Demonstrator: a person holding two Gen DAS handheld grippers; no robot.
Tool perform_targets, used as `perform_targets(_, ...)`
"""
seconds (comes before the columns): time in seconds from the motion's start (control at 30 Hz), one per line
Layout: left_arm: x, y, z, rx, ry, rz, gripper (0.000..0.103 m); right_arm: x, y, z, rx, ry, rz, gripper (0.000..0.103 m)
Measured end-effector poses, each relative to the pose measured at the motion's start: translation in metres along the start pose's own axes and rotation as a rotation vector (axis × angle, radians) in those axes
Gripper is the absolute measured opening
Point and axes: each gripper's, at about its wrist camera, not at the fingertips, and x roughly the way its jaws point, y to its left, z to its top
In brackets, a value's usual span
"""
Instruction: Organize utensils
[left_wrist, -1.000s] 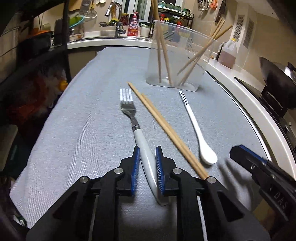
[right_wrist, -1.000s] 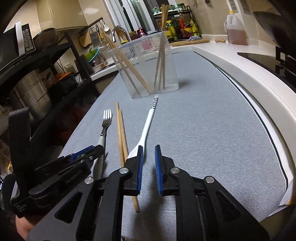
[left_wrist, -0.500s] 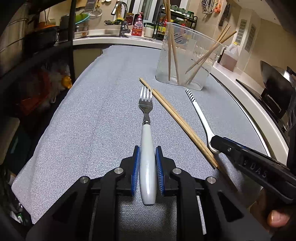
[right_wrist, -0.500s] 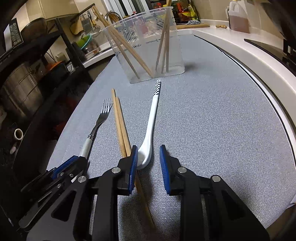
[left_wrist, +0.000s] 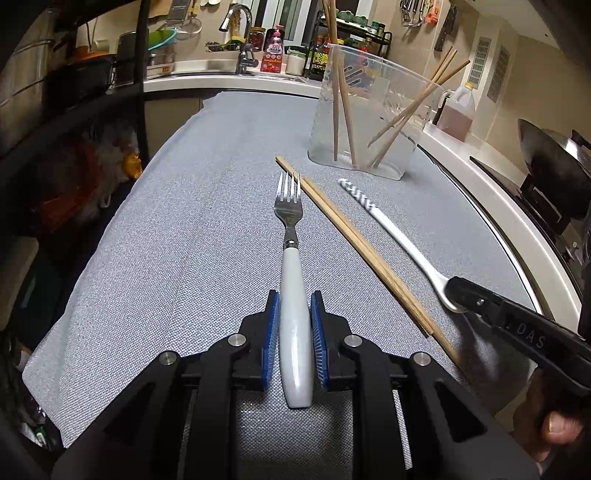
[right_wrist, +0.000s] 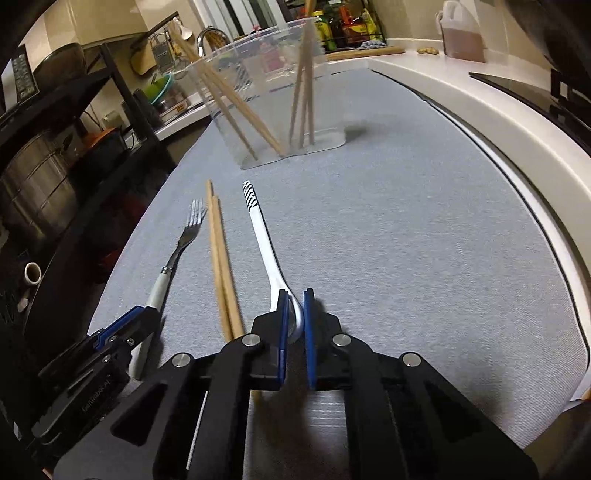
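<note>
A fork (left_wrist: 289, 214) with a white handle lies on the grey mat (left_wrist: 166, 258), and my left gripper (left_wrist: 294, 299) is shut on that handle. Right of it lie a pair of wooden chopsticks (left_wrist: 354, 243) and a white spoon (left_wrist: 391, 229) with a striped handle end. In the right wrist view my right gripper (right_wrist: 295, 299) is closing its jaws, and the pads pinch the bowl of the spoon (right_wrist: 264, 243). The chopsticks (right_wrist: 219, 258) and fork (right_wrist: 177, 251) lie to its left. A clear plastic container (left_wrist: 373, 125) holding several chopsticks stands further back.
A wok (left_wrist: 554, 173) sits on the stove past the counter's right edge. A bottle of brown liquid (left_wrist: 456, 110) stands behind the container, and a sink tap (left_wrist: 240, 37) is at the back. A black shelf rack (right_wrist: 55, 122) with pots borders the mat's left side.
My right gripper moved forward to the spoon's bowl and closed on it. The fork now lies straight between the left pads, which stay shut on its handle.
</note>
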Motion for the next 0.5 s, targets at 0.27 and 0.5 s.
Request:
perform_targets(0.27,0.004,-0.005,0.000,0.038,-0.018,-0.033,0.018,-0.017,-0.035,0.000,0.049,-0.077,-0.141,0.019)
perform_targets(0.5,0.004,-0.005,0.000,0.037,-0.022,-0.036,0.018,-0.043,0.000,-0.018,-0.167,-0.199,-0.064,0.032)
